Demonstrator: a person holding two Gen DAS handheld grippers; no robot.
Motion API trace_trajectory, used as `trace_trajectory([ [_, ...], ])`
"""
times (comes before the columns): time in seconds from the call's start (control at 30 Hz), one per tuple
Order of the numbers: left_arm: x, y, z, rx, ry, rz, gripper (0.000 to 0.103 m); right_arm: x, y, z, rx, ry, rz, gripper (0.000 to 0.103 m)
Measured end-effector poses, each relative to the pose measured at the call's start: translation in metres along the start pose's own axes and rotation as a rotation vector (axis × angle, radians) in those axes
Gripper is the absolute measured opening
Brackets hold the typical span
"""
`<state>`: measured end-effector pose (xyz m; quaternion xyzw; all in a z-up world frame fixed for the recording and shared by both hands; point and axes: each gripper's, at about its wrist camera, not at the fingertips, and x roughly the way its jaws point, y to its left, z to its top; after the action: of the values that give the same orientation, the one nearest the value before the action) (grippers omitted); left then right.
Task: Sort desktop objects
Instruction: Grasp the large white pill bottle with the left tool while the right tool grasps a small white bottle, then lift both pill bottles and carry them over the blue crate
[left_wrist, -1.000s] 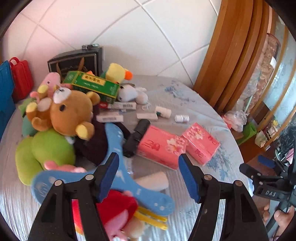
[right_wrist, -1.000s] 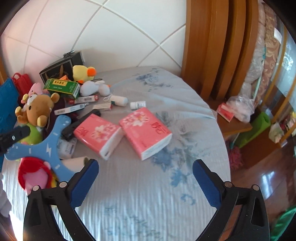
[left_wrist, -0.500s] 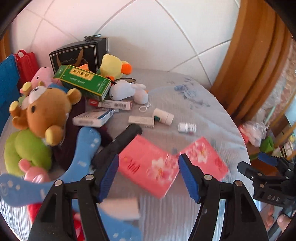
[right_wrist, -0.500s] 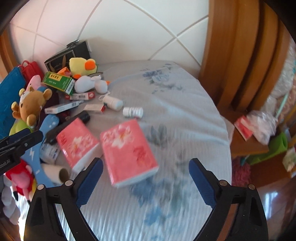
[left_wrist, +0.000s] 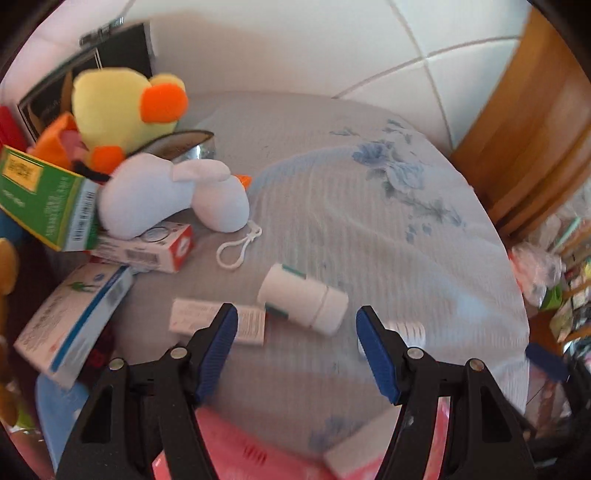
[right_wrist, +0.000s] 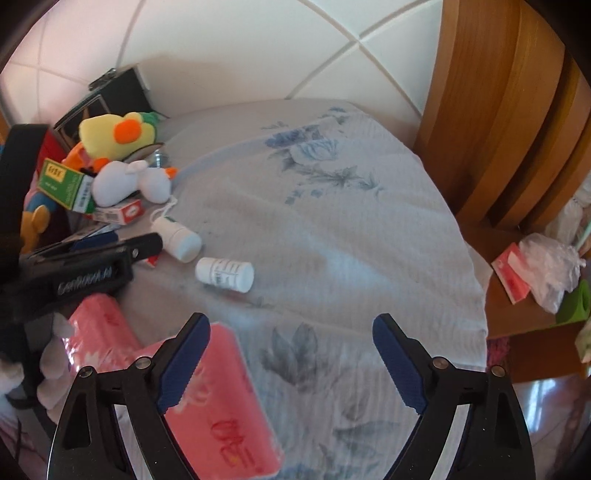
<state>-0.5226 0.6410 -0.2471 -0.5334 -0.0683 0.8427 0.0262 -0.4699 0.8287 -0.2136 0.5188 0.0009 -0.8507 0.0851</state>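
The left tongs (left_wrist: 293, 330) stand moderately open with nothing between the pads, hanging just short of a white pill bottle (left_wrist: 303, 301) that lies on its side on the cloth-covered counter (left_wrist: 369, 221). In the left wrist view the bottle's long axis runs from about 10 o'clock to 4 o'clock, the green-edged base toward 10 and the cap end toward 4. It looks like light, rigid plastic with a smooth round wall, so it will probably roll or squirt away if pinched off-centre; the safest hold seems to be across the middle of the barrel, pads square to the long axis. The right tongs (right_wrist: 291, 354) are wide and their jaws are closing, with only bare cloth between them; a smaller white bottle (right_wrist: 224, 274) lies ahead of them at about 11 o'clock in the right wrist view, its axis close to the 9-to-3 line, slightly tilted down toward 3, and its ribbed cap at the 3 o'clock end. It too appears light and stiff, and the ribbed cap should slip less than the barrel. A pink tissue pack (right_wrist: 221, 398) lies under the right tongs' left finger; it is soft and would give under pressure. At 10 o'clock in both views is a heap of plush toys and cartons, including a yellow duck (left_wrist: 122, 99) and a green box (left_wrist: 44, 199).
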Motion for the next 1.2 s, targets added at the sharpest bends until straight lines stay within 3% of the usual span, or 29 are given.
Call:
trace_trajectory([
  [0.13,0.036,0.003,0.01,-0.025,0.045,-0.05,0.067,0.025,0.002,0.011,0.018,0.02,0.046,0.077],
  [0.4,0.033,0.017,-0.009,0.051,0.066,0.07,0.066,0.07,0.034,0.01,-0.067,0.061,0.103,0.077],
  [0.53,0.033,0.019,-0.011,0.066,0.063,0.08,0.066,0.087,0.046,0.008,-0.094,0.077,0.1,0.076],
  [0.57,0.033,0.018,-0.011,0.072,0.063,0.088,0.066,0.09,0.046,0.009,-0.095,0.083,0.099,0.072],
  [0.6,0.034,0.017,-0.01,0.073,0.062,0.096,0.066,0.092,0.046,0.009,-0.096,0.088,0.099,0.056],
  [0.7,0.034,0.015,-0.011,0.077,0.061,0.092,0.065,0.09,0.047,0.008,-0.097,0.079,0.097,0.055],
  [0.9,-0.016,0.016,-0.025,0.067,-0.095,0.079,0.065,0.065,0.046,0.006,-0.101,0.028,0.1,0.055],
  [1.2,-0.135,0.028,-0.059,0.018,-0.301,0.151,0.065,-0.031,0.076,0.01,-0.179,-0.154,0.14,0.055],
])
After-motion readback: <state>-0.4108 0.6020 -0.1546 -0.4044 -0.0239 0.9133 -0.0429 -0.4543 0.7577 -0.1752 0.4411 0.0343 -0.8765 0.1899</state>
